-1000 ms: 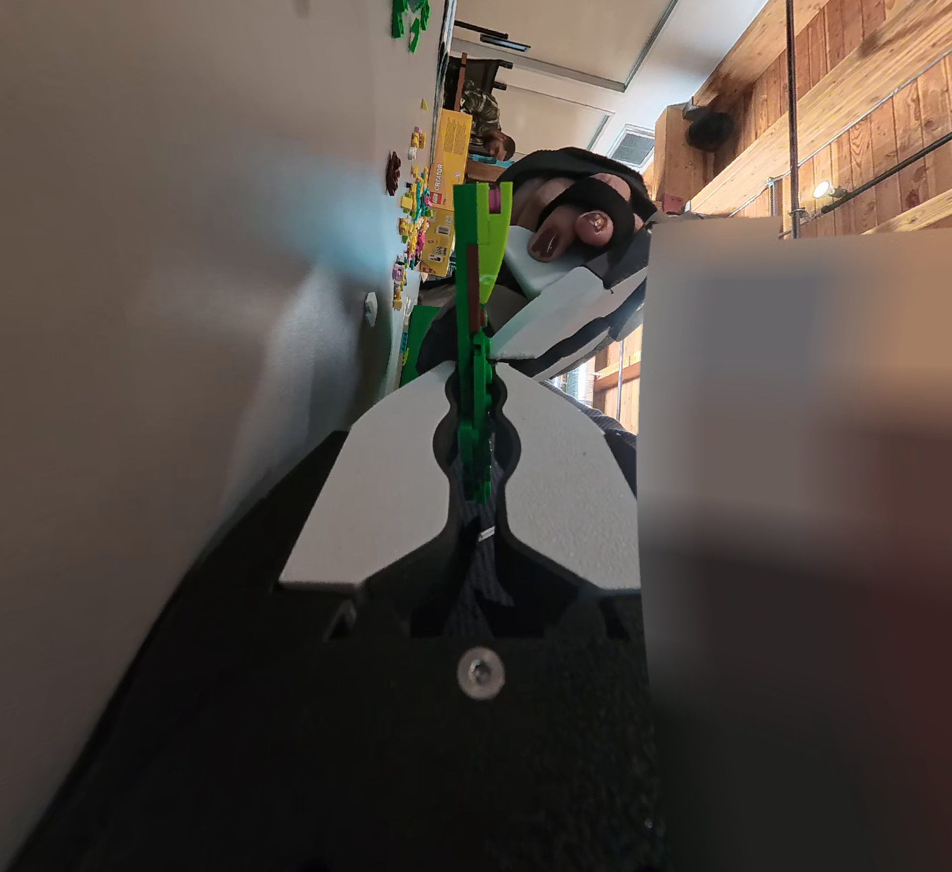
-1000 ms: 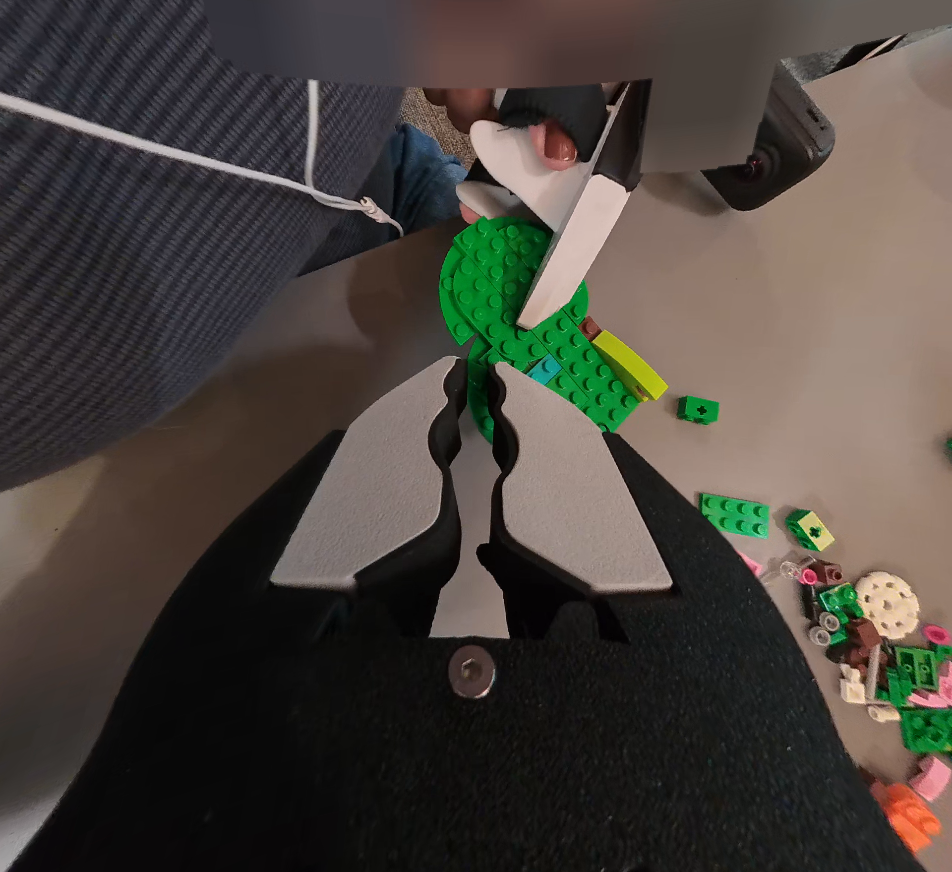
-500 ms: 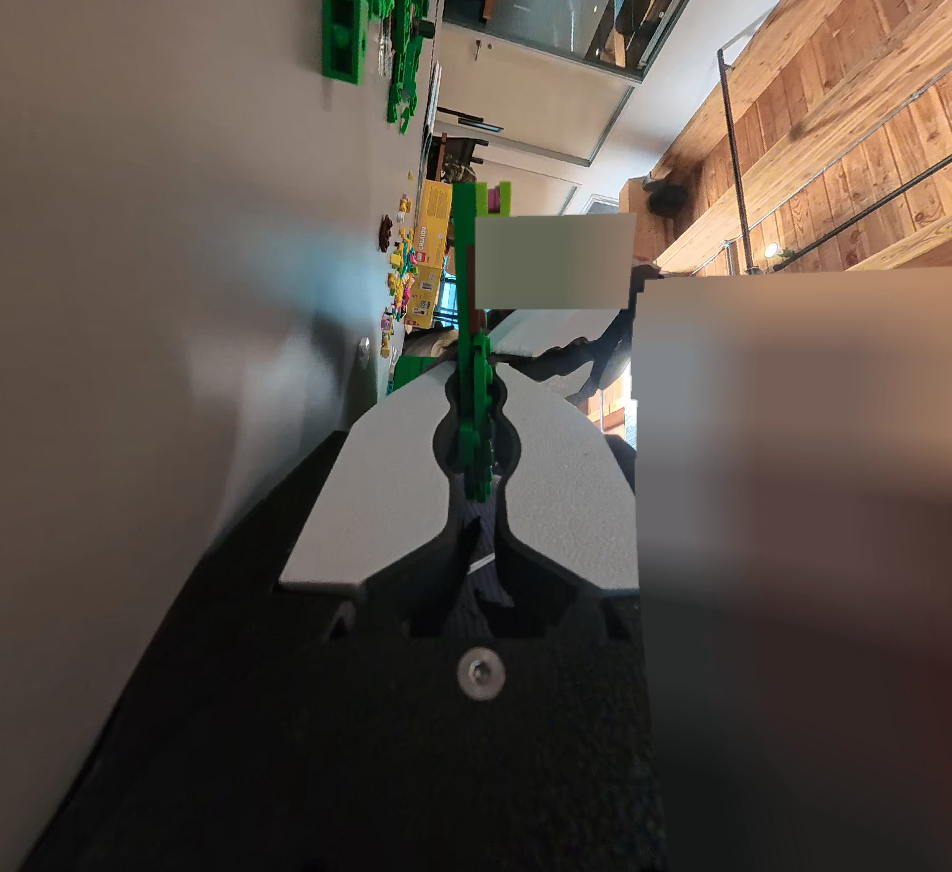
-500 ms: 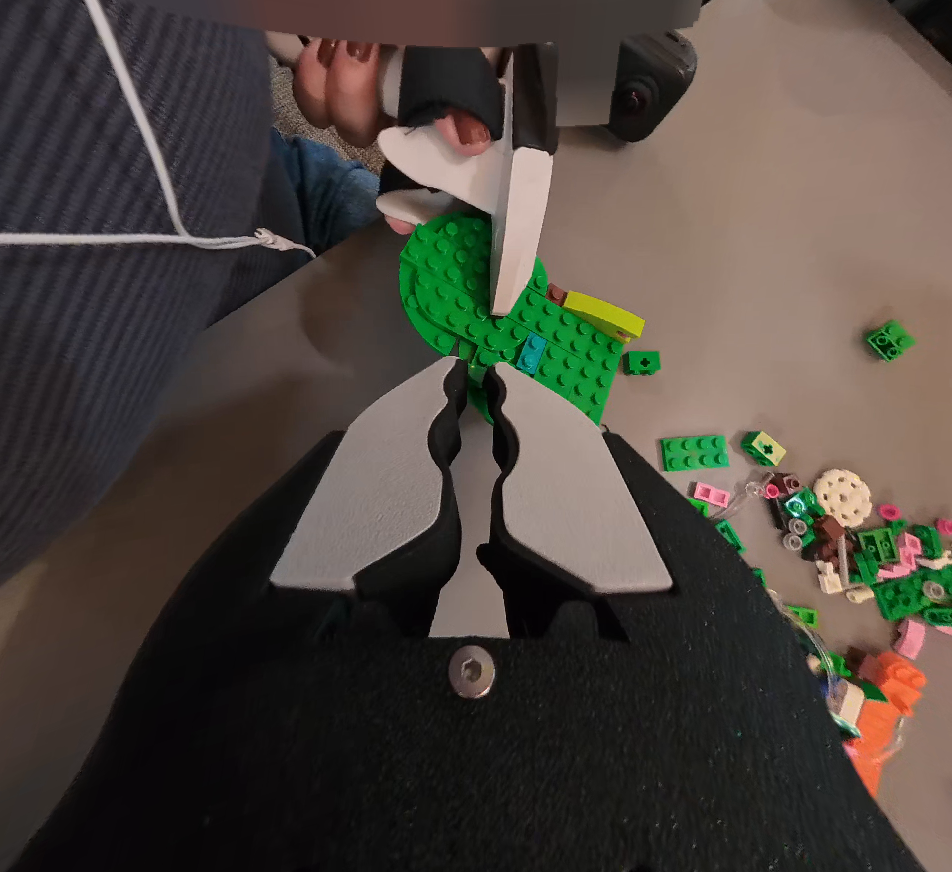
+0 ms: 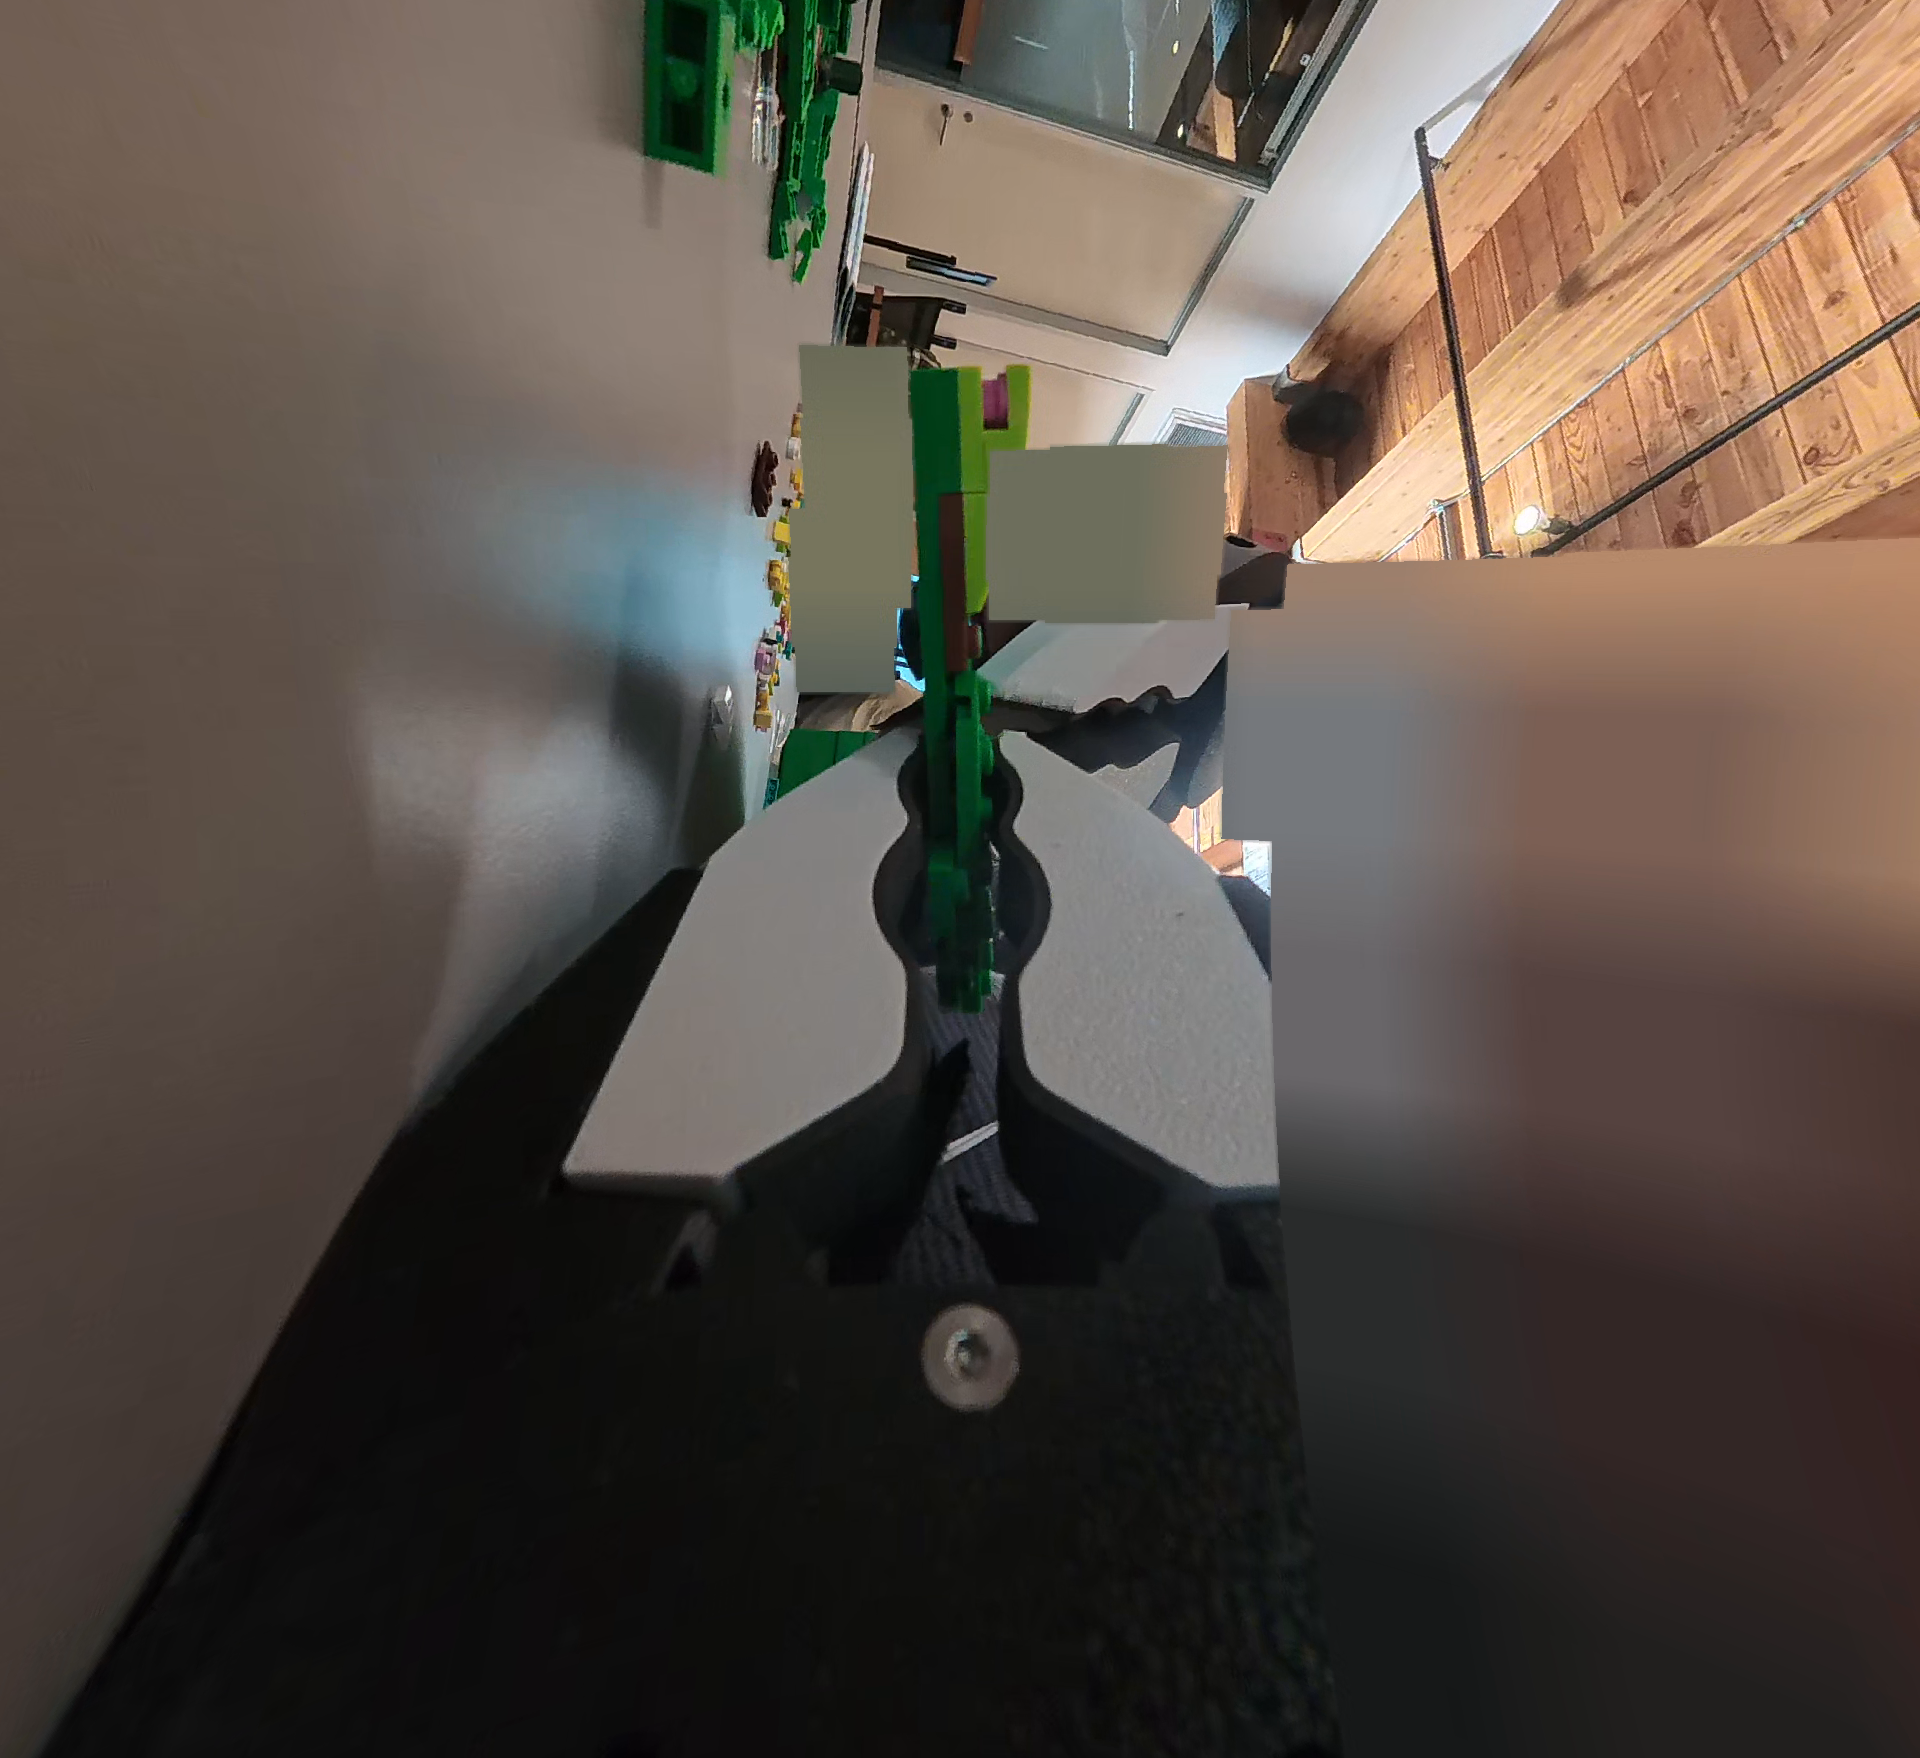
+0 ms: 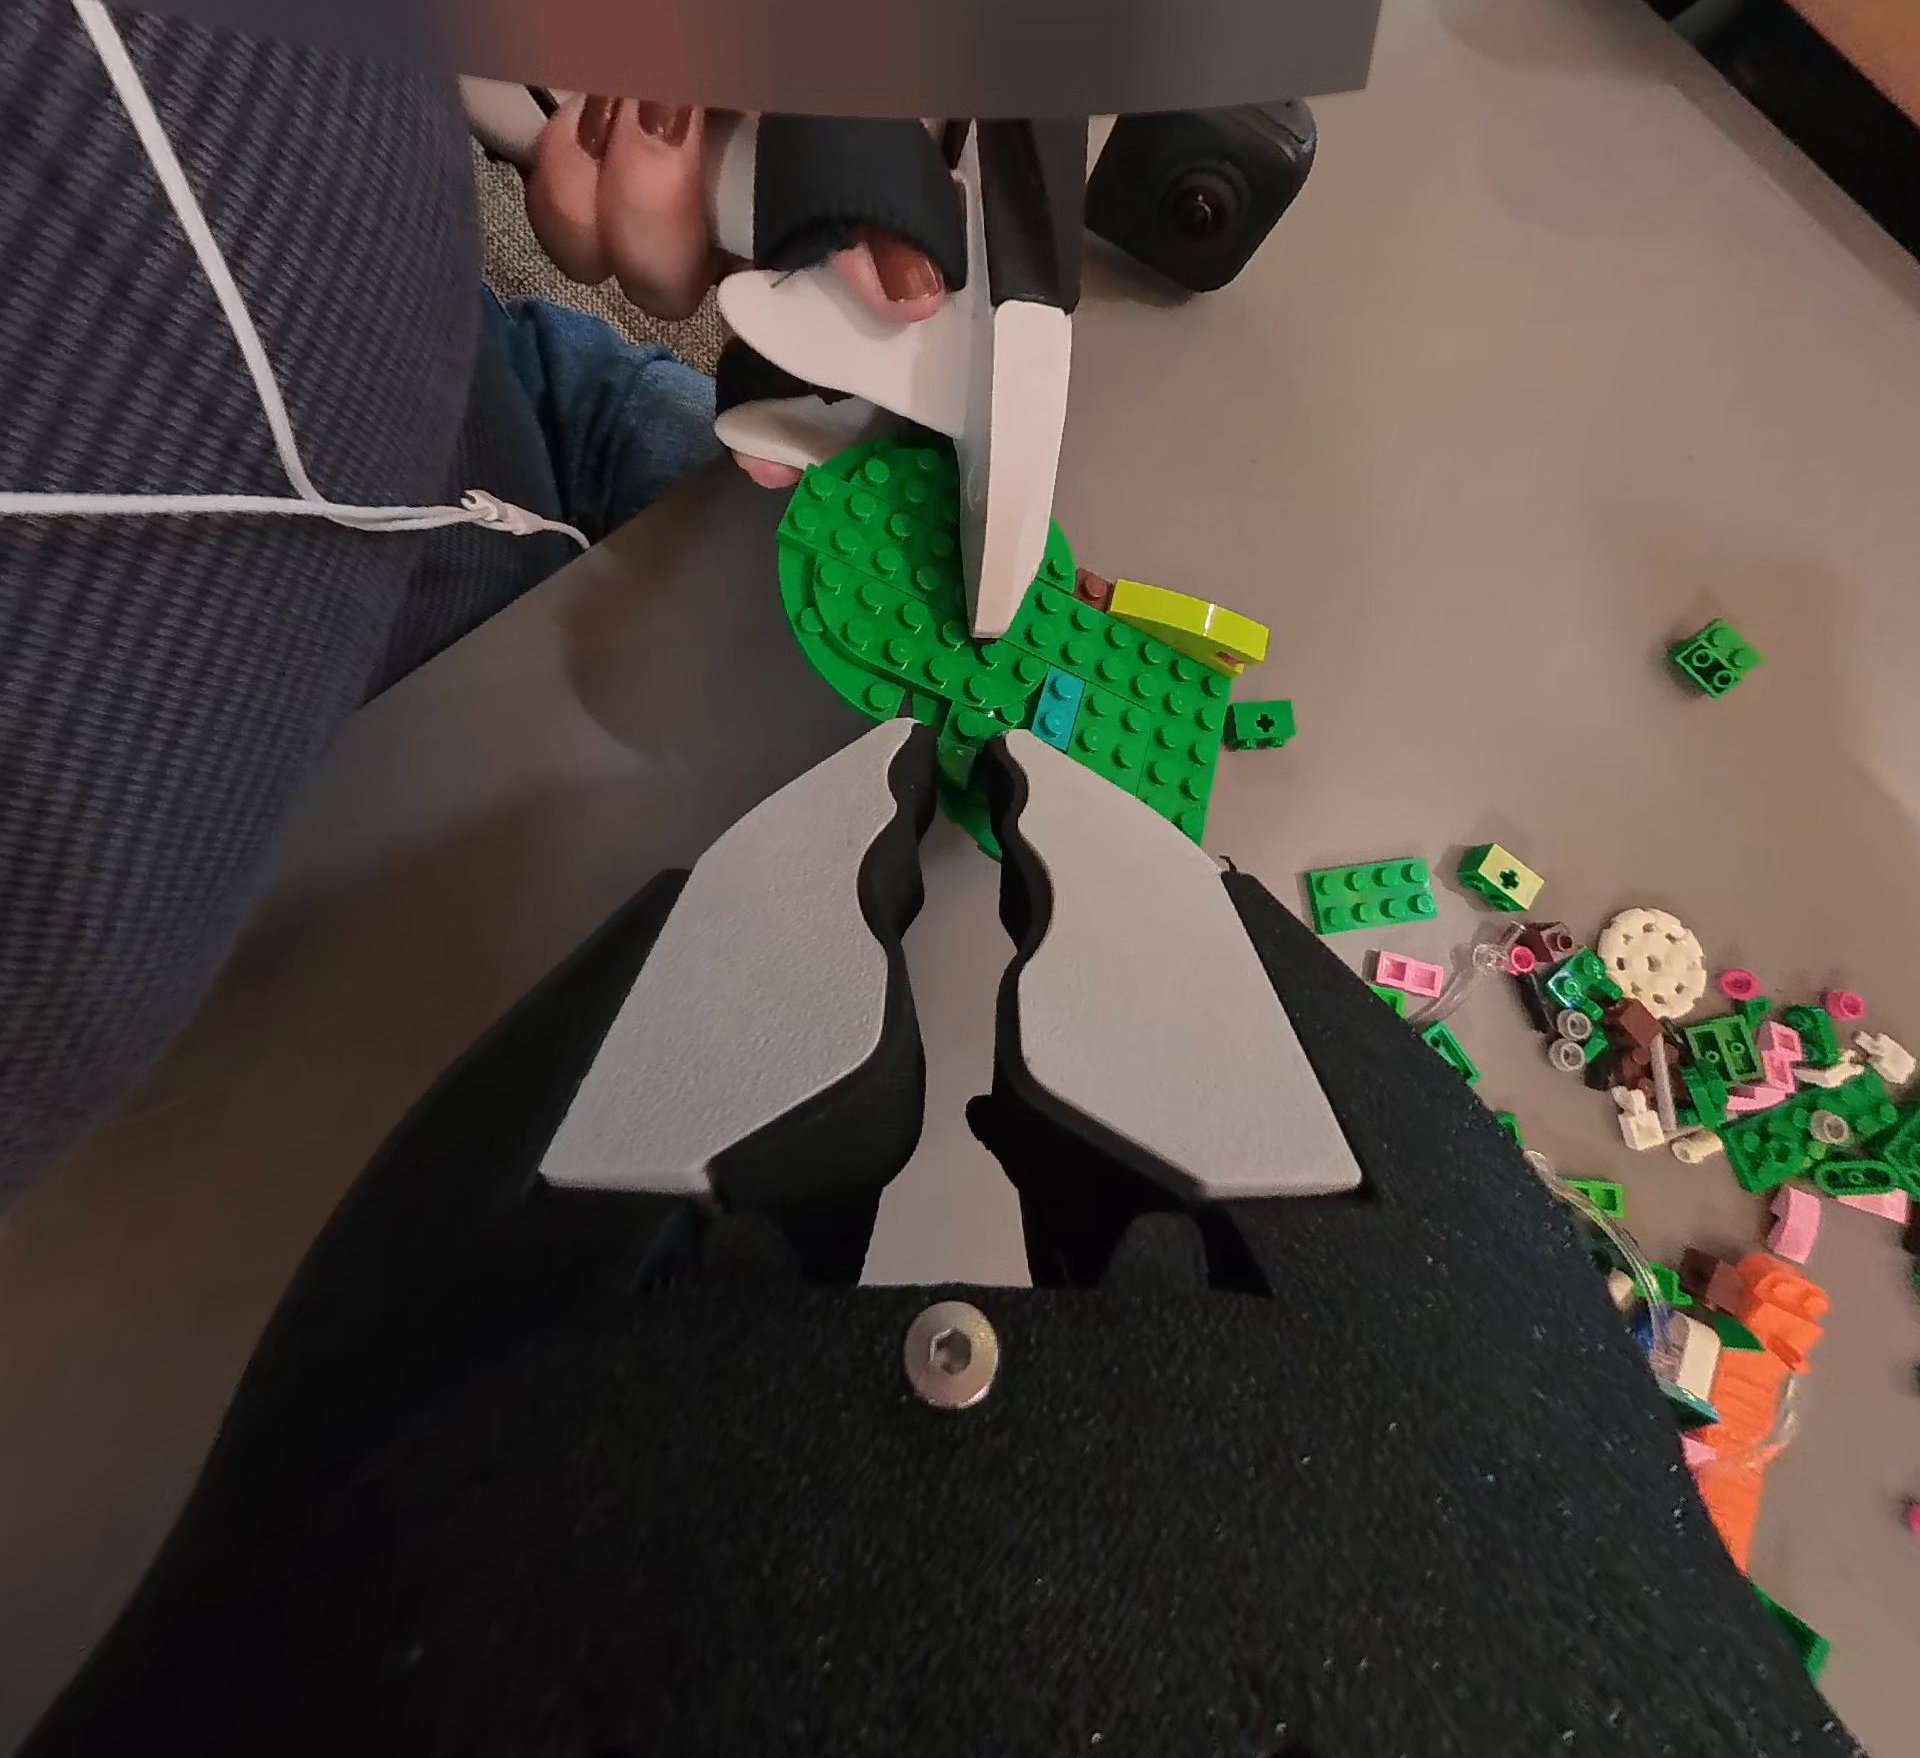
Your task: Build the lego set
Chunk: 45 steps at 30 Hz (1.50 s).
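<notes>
Studs all over this flat green plastic lego plate assembly [image 6: 914,628], rounded at one end, with one teal brick [image 6: 1060,709] and one glossy lime curved slope [image 6: 1190,619]. It's held above the matte grey table [image 6: 1455,461], long axis running away from the left gripper [image 5: 961,752], which clamps its edge. Right gripper [image 6: 956,752] pinches the near edge too (looks closed on it).

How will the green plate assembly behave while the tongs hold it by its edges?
The green plate assembly looks stiff but jointed, so it may flex at seams. The left tongs grip it edge-on; its lime piece could pop off.
</notes>
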### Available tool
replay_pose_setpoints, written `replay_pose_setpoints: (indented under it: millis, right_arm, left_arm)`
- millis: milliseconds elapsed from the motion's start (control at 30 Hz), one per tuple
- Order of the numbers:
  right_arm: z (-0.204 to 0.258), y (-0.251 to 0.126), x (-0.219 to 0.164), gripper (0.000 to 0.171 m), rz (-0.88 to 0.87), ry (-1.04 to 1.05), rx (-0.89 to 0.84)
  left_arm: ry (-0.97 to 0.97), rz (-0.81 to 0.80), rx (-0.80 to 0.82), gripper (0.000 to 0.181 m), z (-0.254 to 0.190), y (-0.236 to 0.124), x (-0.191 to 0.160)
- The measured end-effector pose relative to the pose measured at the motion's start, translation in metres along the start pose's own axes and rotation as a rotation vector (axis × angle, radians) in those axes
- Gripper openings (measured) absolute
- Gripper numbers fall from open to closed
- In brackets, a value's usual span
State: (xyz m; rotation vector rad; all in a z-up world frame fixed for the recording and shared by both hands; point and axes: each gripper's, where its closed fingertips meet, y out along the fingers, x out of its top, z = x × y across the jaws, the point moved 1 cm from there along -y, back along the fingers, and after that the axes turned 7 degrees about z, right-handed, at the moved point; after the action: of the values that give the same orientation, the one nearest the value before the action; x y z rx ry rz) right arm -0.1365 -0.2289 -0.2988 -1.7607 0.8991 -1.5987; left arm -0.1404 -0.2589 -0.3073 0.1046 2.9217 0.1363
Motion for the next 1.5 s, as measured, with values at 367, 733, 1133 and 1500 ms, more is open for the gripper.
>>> replay_pose_setpoints:
  millis: [367,733,1133,1500]
  right_arm:
    - [0.0,-0.001,0.0,0.011,-0.013,0.006,-0.009]
    - [-0.011,-0.011,-0.003,0.036,-0.109,-0.155,-0.259]
    - [-0.009,-0.018,0.011,0.013,-0.051,-0.769,-0.784]
    - [-0.009,-0.011,0.008,0.02,-0.022,-0.805,-0.758]
  left_arm:
    - [-0.001,0.003,-0.007,0.008,-0.001,0.001,0.0]
    - [-0.016,-0.032,-0.039,0.008,-0.007,-0.001,0.007]
    - [-0.066,-0.071,-0.093,0.008,-0.015,0.003,0.012]
    - [-0.076,-0.059,-0.112,0.008,-0.019,0.004,0.009]
